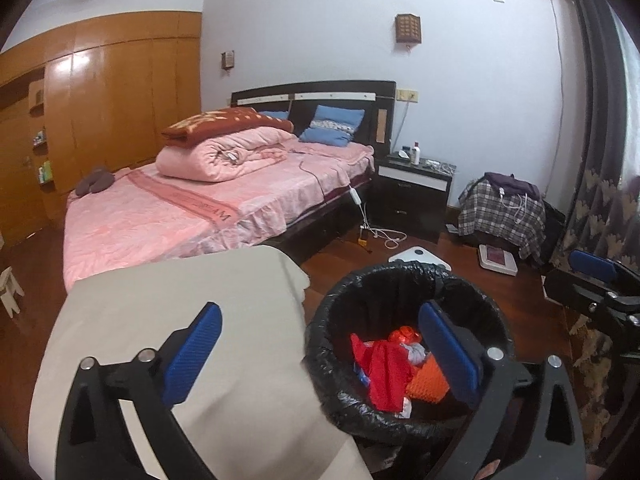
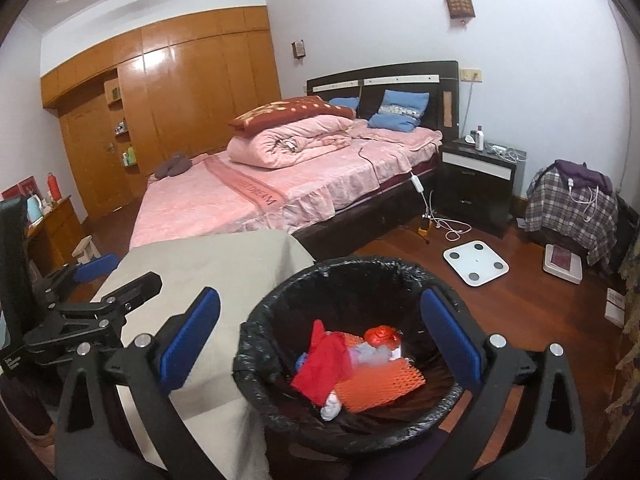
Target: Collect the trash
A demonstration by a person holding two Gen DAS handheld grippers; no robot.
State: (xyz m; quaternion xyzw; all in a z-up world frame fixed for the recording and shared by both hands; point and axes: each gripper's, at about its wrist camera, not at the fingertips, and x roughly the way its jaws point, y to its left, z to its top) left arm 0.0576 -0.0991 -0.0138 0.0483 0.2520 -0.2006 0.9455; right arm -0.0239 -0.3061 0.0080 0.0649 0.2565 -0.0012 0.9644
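Both grippers, left gripper (image 1: 320,354) and right gripper (image 2: 320,340), gape wide and empty above the bin (image 2: 256,356) holding red trash (image 2: 322,372); a careless swing could tip it.

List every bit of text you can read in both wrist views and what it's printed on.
"DREAM", the end of a longer word: on the darker pink band across the bed cover; seen upside down in both views.
Small print on the white box by the curtain: too small to read.
Red boxes on the desk: unreadable.
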